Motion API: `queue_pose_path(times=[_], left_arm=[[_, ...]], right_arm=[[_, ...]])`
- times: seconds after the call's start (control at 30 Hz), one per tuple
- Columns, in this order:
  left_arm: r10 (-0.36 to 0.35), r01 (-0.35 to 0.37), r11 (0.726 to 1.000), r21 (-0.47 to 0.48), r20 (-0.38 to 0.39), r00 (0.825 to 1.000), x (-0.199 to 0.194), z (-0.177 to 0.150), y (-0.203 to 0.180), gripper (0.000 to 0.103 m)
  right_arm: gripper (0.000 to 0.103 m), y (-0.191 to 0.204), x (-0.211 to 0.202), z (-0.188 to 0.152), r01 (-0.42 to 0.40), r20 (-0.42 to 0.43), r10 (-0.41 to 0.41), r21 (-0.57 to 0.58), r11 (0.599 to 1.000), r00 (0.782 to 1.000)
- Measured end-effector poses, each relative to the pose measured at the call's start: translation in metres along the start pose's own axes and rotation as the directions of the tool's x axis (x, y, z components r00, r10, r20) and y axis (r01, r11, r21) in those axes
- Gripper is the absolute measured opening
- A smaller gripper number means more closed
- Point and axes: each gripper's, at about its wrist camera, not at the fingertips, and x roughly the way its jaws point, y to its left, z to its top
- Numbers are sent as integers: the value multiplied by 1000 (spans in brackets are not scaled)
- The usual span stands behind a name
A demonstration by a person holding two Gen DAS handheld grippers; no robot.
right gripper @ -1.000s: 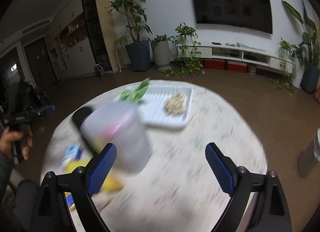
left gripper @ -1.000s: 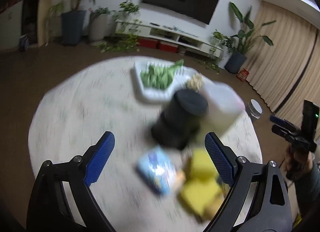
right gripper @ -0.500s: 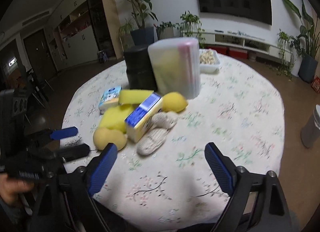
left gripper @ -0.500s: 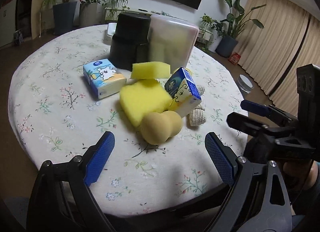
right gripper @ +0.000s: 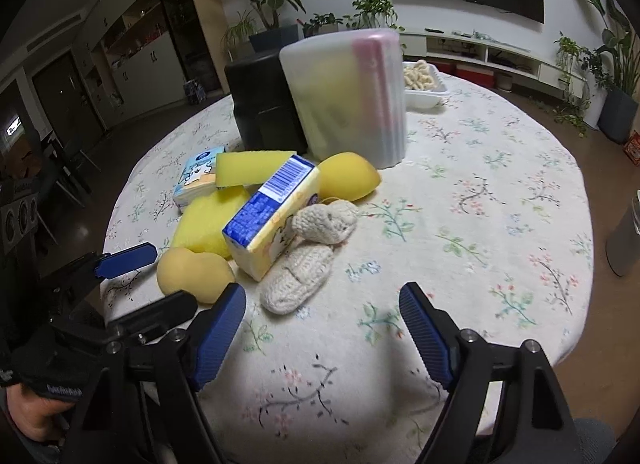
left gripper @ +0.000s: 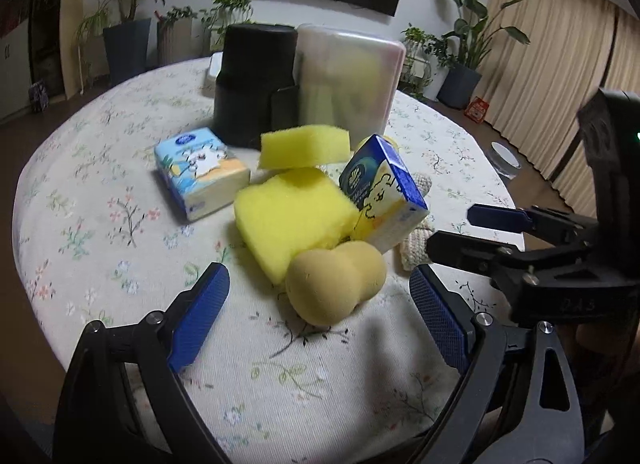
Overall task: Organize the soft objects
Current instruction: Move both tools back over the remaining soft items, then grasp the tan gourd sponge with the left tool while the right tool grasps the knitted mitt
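Both grippers brought closer to the soft pile on the tabletop (left gripper: 92, 223).

Left wrist: the left gripper (left gripper: 320, 304) is seen wide open, empty, nearer the tan sponge (left gripper: 336, 282). Right wrist: the right gripper (right gripper: 322, 328), likewise spread and empty, faces knitted socks (right gripper: 308, 252); yellow items are held in the translucent container (right gripper: 348, 97).

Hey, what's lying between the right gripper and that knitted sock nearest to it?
Nothing: in the right wrist view, only bare floral tablecloth lies between the open right gripper and the knitted sock.
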Motion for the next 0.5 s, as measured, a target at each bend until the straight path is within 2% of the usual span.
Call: queue_pose_path(times=[0.17, 0.23, 0.3, 0.43, 0.5], left_arm=[[-9, 9, 1000, 16, -14, 1000, 4, -2, 1, 90], [-10, 10, 1000, 24, 4, 1000, 1, -2, 0, 90], [-11, 10, 999, 34, 26, 1000, -2, -2, -1, 90], [-13, 12, 999, 37, 17, 1000, 0, -3, -2, 90], [-14, 13, 999, 51, 24, 1000, -2, -3, -5, 90]], right_arm=[[78, -1, 13, 11, -9, -25, 9, 8, 1000, 1000], [76, 1, 19, 13, -13, -45, 13, 1, 1000, 999], [69, 3, 26, 12, -12, -66, 11, -13, 1000, 998], [65, 6, 31, 9, -12, -70, 9, -37, 999, 998], [54, 5, 32, 10, -21, -67, 19, -37, 999, 998]])
